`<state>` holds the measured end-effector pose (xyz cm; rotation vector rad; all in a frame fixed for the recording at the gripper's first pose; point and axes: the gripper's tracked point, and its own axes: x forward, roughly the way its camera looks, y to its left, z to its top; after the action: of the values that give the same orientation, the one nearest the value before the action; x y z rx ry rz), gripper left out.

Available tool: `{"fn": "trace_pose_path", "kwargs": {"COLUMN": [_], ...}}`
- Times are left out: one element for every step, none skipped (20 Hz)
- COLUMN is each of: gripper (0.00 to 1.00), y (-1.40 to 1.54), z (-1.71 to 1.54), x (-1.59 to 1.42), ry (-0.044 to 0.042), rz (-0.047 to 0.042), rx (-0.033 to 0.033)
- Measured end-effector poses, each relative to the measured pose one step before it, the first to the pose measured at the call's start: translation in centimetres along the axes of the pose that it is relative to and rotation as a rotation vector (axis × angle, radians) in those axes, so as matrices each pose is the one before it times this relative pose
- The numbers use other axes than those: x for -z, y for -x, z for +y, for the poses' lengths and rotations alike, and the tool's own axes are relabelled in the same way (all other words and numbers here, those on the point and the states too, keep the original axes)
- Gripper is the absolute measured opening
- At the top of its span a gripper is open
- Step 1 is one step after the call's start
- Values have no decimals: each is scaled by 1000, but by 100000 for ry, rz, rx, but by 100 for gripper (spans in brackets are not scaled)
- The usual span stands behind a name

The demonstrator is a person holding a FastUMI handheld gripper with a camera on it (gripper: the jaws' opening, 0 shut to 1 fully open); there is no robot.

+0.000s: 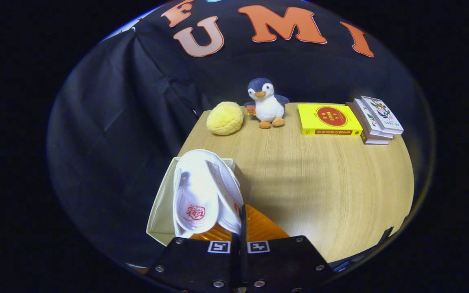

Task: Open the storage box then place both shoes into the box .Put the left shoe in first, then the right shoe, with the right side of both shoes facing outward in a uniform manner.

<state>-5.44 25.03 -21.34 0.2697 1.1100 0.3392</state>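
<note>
At the tabletop's near left corner the storage box stands open, its pale wall facing out, and a white shoe hangs over it, sole side turned away, insole showing. The hand-held gripper is closed on the shoe's side wall — a pinch at the collar, probably so the shoe can go down heel-low into the box. An orange ribbed surface, likely the box's lid, lies just ahead of the fingers. Along the far edge sit a yellow plush ball, a toy penguin, a yellow book and stacked books — all well apart, nothing blocking the drop.
</note>
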Motion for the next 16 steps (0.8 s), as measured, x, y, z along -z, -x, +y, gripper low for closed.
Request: {"fn": "trace_pose_path", "kwargs": {"gripper": [1, 1, 1, 1, 1, 1, 1, 2, 2, 3, 3, 3, 3, 3, 3, 3], "y": [-638, -489, -167, -257, -233, -386, -512, -472, -401, -506, -494, -490, -374, -460, -443, -463], "z": [885, 623, 897, 799, 819, 472, 234, 268, 261, -10, 153, 157, 34, 42, 40, -92], "x": [108, 68, 216, 82, 163, 67, 132, 79, 326, 251, 312, 250, 383, 300, 374, 148], "ry": [-24, -396, -121, -116, -244, -648, -424, -734, -891, -1062, -978, -1300, -1444, -1724, -1502, -928], "rz": [1007, 1200, 1175, 814, 876, 648, 464, 524, 952, 661, 796, 735, 876, 895, 808, 245], "rx": [-741, -630, -666, -497, -222, 188, 555, 1127, 1497, 1445, 1254, 1082, 1029, 1278, 1458, 1750]}}
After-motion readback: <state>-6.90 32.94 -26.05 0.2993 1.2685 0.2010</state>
